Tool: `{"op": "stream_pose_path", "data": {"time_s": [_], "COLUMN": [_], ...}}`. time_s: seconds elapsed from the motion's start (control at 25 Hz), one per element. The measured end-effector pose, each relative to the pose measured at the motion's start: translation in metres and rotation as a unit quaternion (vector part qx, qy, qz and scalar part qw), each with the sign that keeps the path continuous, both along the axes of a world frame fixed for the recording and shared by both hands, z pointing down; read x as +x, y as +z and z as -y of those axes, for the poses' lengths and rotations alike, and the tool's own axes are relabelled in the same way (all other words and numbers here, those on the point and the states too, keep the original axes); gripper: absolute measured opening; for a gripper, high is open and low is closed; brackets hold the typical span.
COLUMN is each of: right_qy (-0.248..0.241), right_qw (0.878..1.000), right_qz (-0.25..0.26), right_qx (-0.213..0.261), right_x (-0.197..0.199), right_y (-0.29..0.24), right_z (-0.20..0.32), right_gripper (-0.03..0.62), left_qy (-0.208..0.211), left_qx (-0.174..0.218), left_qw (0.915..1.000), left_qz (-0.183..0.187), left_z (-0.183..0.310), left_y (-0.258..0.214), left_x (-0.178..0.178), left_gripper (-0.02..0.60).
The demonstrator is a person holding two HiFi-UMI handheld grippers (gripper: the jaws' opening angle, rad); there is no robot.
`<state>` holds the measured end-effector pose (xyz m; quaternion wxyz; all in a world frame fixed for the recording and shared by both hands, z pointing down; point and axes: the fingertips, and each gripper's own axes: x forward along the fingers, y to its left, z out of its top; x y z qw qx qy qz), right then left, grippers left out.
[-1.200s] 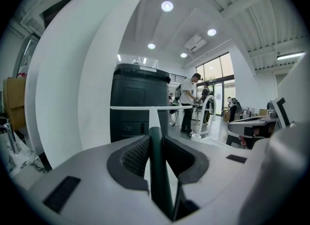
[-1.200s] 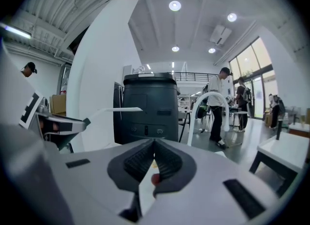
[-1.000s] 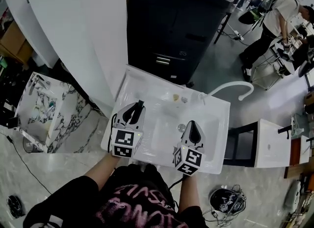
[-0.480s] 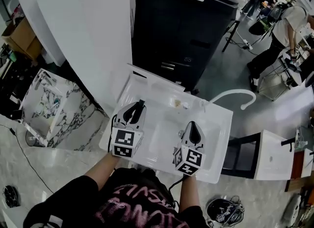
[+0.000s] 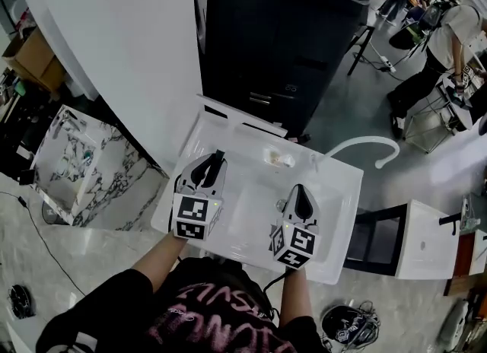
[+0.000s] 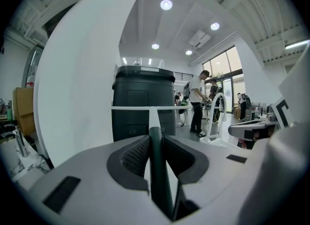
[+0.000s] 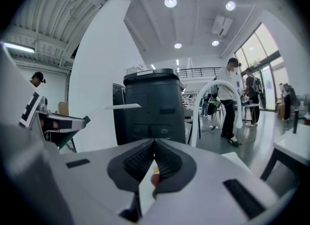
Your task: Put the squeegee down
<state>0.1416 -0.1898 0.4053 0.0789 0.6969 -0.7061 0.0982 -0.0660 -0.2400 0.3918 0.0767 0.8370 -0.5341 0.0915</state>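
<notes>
Squeegee (image 6: 153,116) clamped in left gripper (image 6: 155,139), dark handle pinched between both jaws. Long axis runs straight out along jaws, pointing away from me. White blade (image 6: 135,107) sits crosswise at far end, ahead of jaw tips, level. Sink (image 5: 341,192) lies directly below gripper, so I judge set-down means going straight down, handle kept lengthwise. Right gripper (image 7: 155,144) alongside, jaws closed together, nothing gripped. Left is only one on tool.
</notes>
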Motion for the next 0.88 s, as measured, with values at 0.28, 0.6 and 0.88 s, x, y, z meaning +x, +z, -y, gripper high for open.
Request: {"op": "stream_pose_path", "data": {"time_s": [0.28,0.6,0.88], "right_qy": [-0.007,-0.006,-0.008], "right_qw": [1.000,0.999,0.998], "right_qz": [0.005,0.013,0.016], "right_qx": [-0.012,-0.035,-0.054], "right_x": [0.000,0.004,0.004], "right_y": [0.011,0.032,0.049], "right_z": [0.004,0.006,0.007], "right_gripper": [0.020,0.020,0.020], "left_qy": [0.000,-0.008,-0.007], "left_qx": [-0.005,-0.035,-0.052], "left_qw": [0.9999,0.9991,0.9983], "left_qz": [0.015,0.021,0.026], "left_z": [0.005,0.010,0.014], "left_y": [0.012,0.038,0.055], "left_x": [0.001,-0.001,0.001], "left_gripper": [0.094,0.094,0.094]}}
